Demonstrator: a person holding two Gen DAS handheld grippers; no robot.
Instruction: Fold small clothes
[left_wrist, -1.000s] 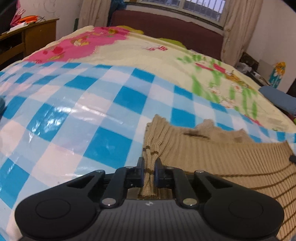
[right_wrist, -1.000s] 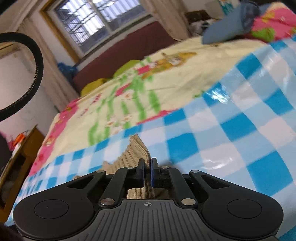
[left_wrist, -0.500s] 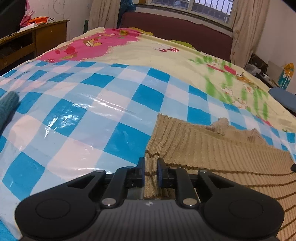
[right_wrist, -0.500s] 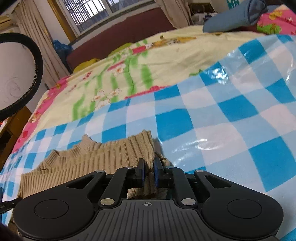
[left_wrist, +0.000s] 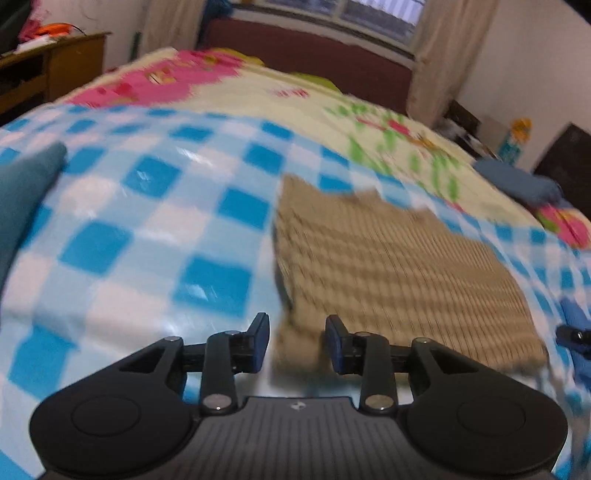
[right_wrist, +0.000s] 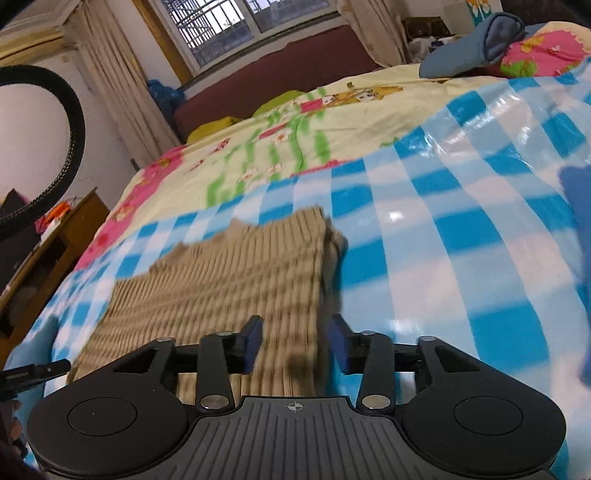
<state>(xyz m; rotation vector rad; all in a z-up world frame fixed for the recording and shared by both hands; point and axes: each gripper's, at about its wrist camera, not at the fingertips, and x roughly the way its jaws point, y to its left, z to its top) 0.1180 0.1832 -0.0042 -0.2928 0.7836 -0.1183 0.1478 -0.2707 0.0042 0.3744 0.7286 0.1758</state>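
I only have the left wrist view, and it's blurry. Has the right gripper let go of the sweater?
Observer: Yes. The right gripper is open. Its jaws have just been opening, and the sweater edge lies between the fingers with neither pad pressing on it.
Operator: Does the sweater's right side lie flat?
Observer: Not quite. Near the far right corner a lower layer bulges out past the top one.
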